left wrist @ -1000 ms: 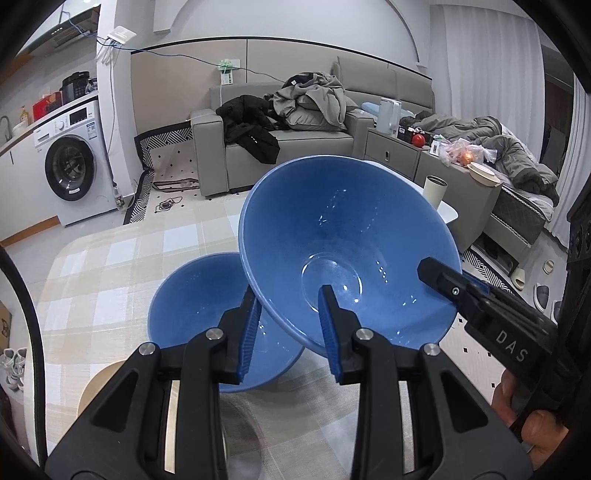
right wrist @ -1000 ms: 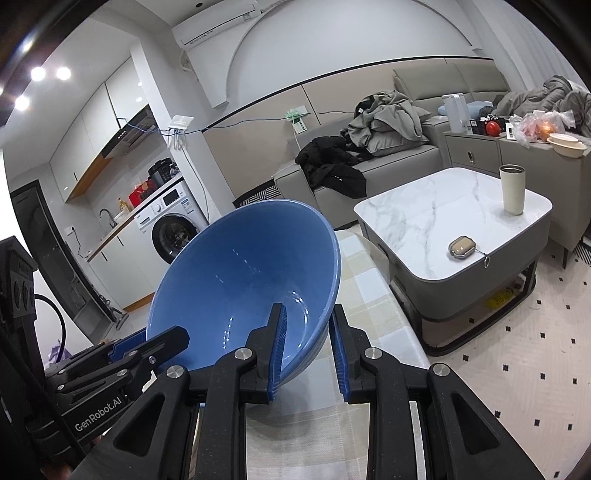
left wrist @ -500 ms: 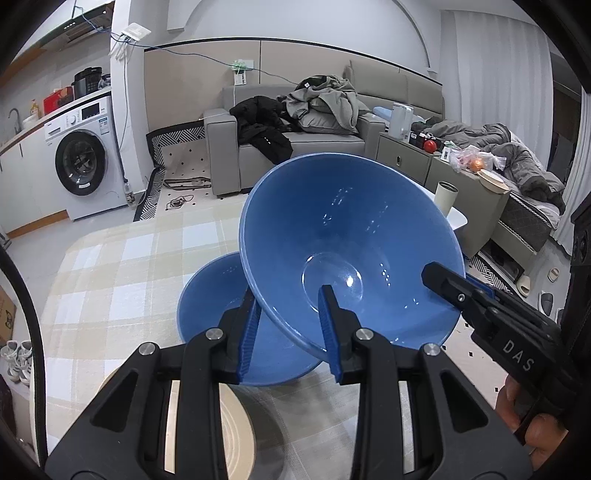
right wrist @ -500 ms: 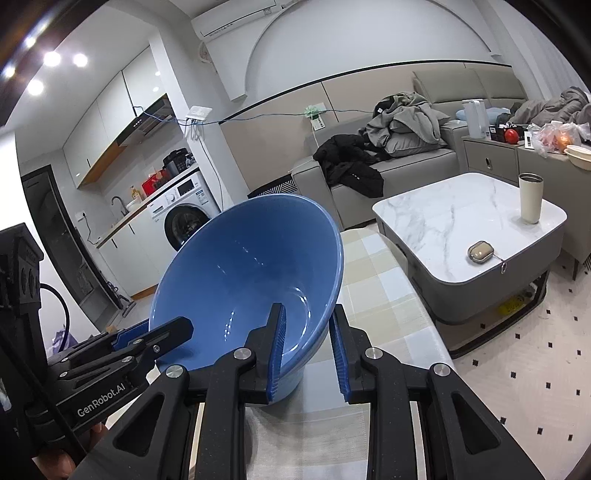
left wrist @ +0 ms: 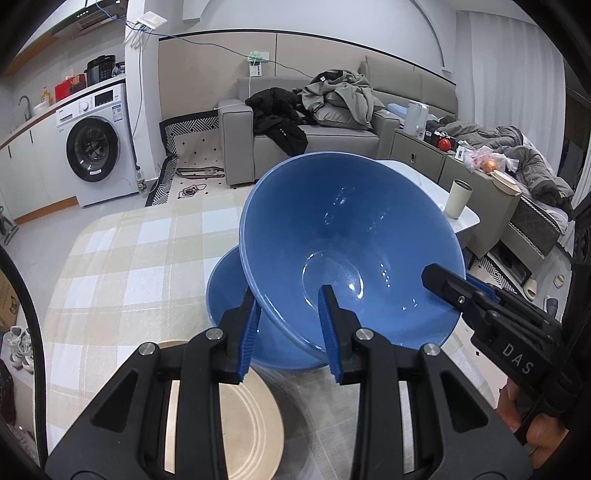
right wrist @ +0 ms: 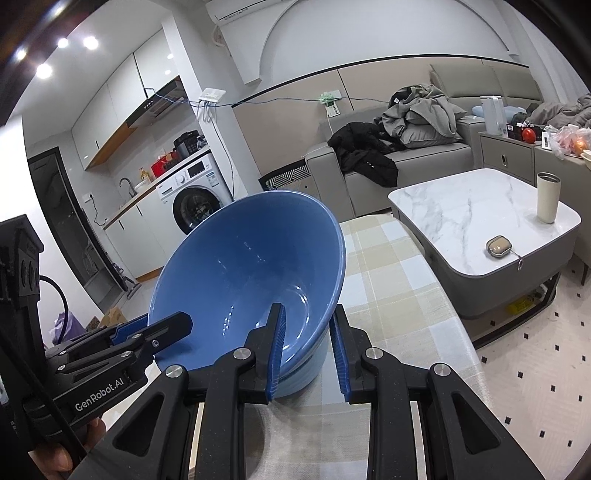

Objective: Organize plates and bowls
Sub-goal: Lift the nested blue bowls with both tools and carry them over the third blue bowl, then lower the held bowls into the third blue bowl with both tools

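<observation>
A grey sofa (left wrist: 314, 147) stands against the beige panelled wall (left wrist: 295, 55), piled with grey and black clothes (left wrist: 332, 99). Left of it, a white washing machine (left wrist: 96, 144) sits under a kitchen counter (right wrist: 147, 192). A marble coffee table (right wrist: 476, 218) carries a pale tumbler (right wrist: 547, 198) and a small case (right wrist: 497, 246). The floor (right wrist: 535, 387) is white tile with black diamonds. Ceiling spotlights (right wrist: 62, 48) glow at upper left, and an air conditioner (right wrist: 240, 11) hangs high. The tabletop (left wrist: 129, 266) wears a checked beige cloth.

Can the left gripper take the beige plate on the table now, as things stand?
Probably not. The left gripper is shut on the rim of the raised blue bowl. The beige plate lies bare just below it.
</observation>
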Action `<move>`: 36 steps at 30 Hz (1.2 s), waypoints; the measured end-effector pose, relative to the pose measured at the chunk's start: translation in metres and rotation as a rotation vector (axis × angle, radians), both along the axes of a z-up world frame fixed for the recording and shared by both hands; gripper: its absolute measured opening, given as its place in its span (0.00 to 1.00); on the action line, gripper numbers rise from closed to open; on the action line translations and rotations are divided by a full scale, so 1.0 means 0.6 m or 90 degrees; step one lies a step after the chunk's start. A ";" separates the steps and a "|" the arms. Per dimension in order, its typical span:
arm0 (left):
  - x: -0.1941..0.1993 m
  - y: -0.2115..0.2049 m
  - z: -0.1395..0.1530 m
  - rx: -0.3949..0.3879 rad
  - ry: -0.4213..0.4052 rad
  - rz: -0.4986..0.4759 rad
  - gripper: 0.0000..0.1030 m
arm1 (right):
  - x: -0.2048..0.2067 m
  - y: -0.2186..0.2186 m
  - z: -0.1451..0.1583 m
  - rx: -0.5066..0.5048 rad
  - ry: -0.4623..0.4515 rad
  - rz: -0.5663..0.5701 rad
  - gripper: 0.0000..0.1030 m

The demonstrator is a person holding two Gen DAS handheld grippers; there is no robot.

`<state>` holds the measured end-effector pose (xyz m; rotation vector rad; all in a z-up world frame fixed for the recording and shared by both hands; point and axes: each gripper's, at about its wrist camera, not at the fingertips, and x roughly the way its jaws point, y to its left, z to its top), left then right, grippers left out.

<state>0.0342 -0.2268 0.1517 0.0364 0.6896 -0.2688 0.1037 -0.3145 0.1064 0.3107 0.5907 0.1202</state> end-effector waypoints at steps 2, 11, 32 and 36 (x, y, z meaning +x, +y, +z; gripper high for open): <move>0.004 0.006 -0.006 -0.001 0.006 0.003 0.28 | 0.003 0.005 -0.003 0.001 0.004 0.004 0.24; 0.027 0.032 -0.029 -0.003 0.023 0.022 0.28 | 0.016 0.025 -0.021 -0.002 0.022 0.018 0.25; 0.075 0.078 -0.093 -0.001 0.052 0.043 0.28 | 0.032 0.061 -0.046 0.006 0.040 0.029 0.25; 0.085 0.083 -0.103 -0.003 0.060 0.048 0.28 | 0.037 0.064 -0.053 0.006 0.052 0.025 0.25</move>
